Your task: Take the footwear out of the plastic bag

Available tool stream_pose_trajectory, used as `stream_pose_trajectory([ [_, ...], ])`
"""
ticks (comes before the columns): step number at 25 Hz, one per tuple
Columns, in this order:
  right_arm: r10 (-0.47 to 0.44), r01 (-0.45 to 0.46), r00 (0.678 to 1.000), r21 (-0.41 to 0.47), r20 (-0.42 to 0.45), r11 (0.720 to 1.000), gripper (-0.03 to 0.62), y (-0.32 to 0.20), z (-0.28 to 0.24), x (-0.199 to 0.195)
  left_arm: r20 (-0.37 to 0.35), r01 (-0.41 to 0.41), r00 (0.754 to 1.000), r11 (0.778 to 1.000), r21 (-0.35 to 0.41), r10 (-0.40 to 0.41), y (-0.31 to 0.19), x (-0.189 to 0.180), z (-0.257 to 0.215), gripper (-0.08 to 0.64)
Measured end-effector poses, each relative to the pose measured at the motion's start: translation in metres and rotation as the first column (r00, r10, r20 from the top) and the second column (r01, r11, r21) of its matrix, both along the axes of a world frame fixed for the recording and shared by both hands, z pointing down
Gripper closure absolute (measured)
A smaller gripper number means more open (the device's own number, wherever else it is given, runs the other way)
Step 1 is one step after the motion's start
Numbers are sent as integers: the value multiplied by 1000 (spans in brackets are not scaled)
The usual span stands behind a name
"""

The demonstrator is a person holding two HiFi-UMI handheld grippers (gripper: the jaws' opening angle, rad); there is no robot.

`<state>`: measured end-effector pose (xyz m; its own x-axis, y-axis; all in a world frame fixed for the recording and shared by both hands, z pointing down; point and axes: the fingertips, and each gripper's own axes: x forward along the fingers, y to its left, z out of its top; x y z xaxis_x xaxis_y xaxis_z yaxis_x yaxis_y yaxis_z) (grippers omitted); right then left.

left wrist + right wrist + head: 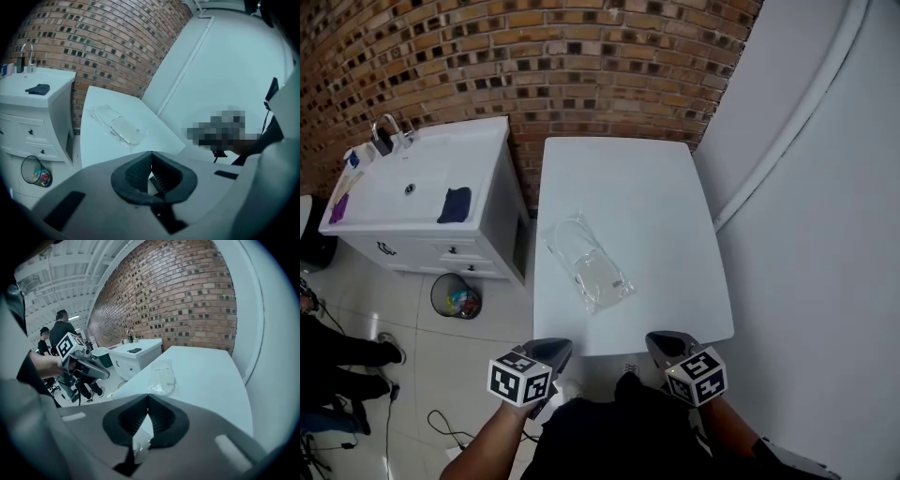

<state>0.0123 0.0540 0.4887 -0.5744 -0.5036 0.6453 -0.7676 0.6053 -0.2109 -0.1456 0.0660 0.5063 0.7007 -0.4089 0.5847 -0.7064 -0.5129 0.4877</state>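
Clear plastic bag (581, 251) holding pale footwear (602, 279) flat on white rectangular table (675, 187), untouched. Left gripper (551, 354) and right gripper (667, 345) closed, empty, short of table edge. Approach step; jaws to be opened at bag next

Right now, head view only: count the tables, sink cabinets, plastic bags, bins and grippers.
table: 1
sink cabinet: 1
plastic bag: 1
bin: 1
grippers: 2, left gripper and right gripper, jaws shut on both
Total: 6
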Motion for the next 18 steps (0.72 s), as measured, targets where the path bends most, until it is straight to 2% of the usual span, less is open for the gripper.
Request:
stream_pose_trajectory([
  [6,-91,92,996,-10,24,996,582,-53,14,7,87,78,993,995,55,-83,-45,6,-4,552],
  [9,-152,153,987,-19,50,988,565,-75,23,13,147,89,984,991,99,-103,-71,17,-3,552],
  [14,-228,232,969,-37,91,972,529,-96,40,21,313,81,943,991,110,-112,-99,17,16,552],
  [18,-238,245,965,-62,112,967,523,-111,57,25,359,83,926,990,114,-119,-121,26,27,552],
])
